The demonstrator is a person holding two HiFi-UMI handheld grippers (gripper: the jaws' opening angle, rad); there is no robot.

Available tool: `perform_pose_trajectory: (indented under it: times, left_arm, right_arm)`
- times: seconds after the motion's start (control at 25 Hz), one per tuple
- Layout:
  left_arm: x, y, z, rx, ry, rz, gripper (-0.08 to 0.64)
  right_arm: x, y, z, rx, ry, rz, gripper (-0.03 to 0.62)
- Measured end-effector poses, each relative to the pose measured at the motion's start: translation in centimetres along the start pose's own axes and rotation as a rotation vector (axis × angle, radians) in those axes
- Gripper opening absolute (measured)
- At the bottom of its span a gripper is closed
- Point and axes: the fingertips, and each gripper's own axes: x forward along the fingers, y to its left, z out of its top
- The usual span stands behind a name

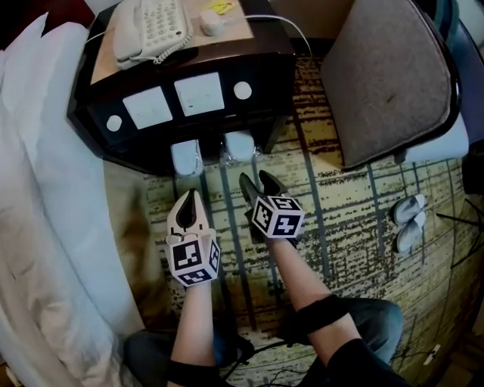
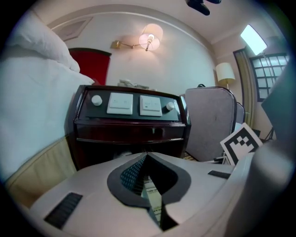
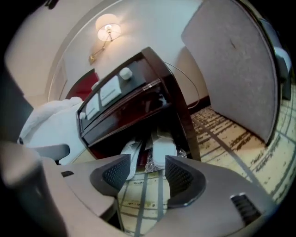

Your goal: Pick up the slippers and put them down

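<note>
W/ the slippers (image 1: 239, 145) half-tucked under the nightstand (image 1: 265, 75) front, my R gripper (image 1: 261, 189) near it w/ jaws apart & empty, L gripper (image 1: 190, 214) closed on nothing, I risk clipping the nightstand's lower edge or pinching only what looks like slick wrap.

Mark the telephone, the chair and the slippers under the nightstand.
telephone (image 1: 162, 23): head view, its keypad.
chair (image 1: 386, 75): head view, middle of the seat cushion.
slippers (image 1: 239, 145): head view, toe of the right-hand one.

A glaring wall lamp (image 2: 150, 39) lights the dim room; gripper views bend and darken at edges.
</note>
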Motion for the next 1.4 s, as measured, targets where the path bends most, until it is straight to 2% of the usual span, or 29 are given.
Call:
perform_pose_trajectory:
  times: [0.28,0.4,0.6,0.84,1.0,1.08,1.24,1.32,1.4]
  left_arm:
    - [1.9,-0.3,-2.7,0.019,-0.007,-0.009,0.0]
    - [2.3,-0.6,-3.0,0.026,-0.015,-0.02,0.0]
    - [2.9,-0.6,-3.5,0.033,-0.025,-0.034,0.0]
    - [3.2,0.6,-4.0,0.033,-0.044,-0.019,0.0]
    - [3.3,1.2,-4.2,0.035,-0.048,-0.01,0.0]
    - [3.4,1.2,-4.1,0.042,-0.051,-0.012,0.0]
    - [3.7,1.6,-4.0,0.025,-0.06,-0.017,0.0]
    - [3.8,1.7,-4.1,0.018,-0.062,-0.021,0.0]
    - [4.0,1.7,-4.1,0.018,-0.064,-0.027,0.0]
  right_arm:
    - [5.8,-3.9,-2.6,0.493,-0.06,0.061,0.344]
    - [7.5,-5.2,-3.7,0.616,-0.074,0.078,0.364]
    - [10.2,-6.5,-4.2,0.757,-0.115,0.09,0.364]
    - [13.0,-7.8,-4.1,0.845,-0.128,0.078,0.364]
    - [14.1,-7.6,-4.8,0.849,-0.056,0.083,0.364]
    - [14.5,-7.1,-4.9,0.838,-0.015,0.126,0.359]
    - [14.8,-5.8,-4.2,0.831,0.027,0.242,0.191]
    - [14.6,-5.5,-4.0,0.821,0.033,0.273,0.148]
    - [14.3,-5.6,-3.7,0.796,0.038,0.287,0.132]
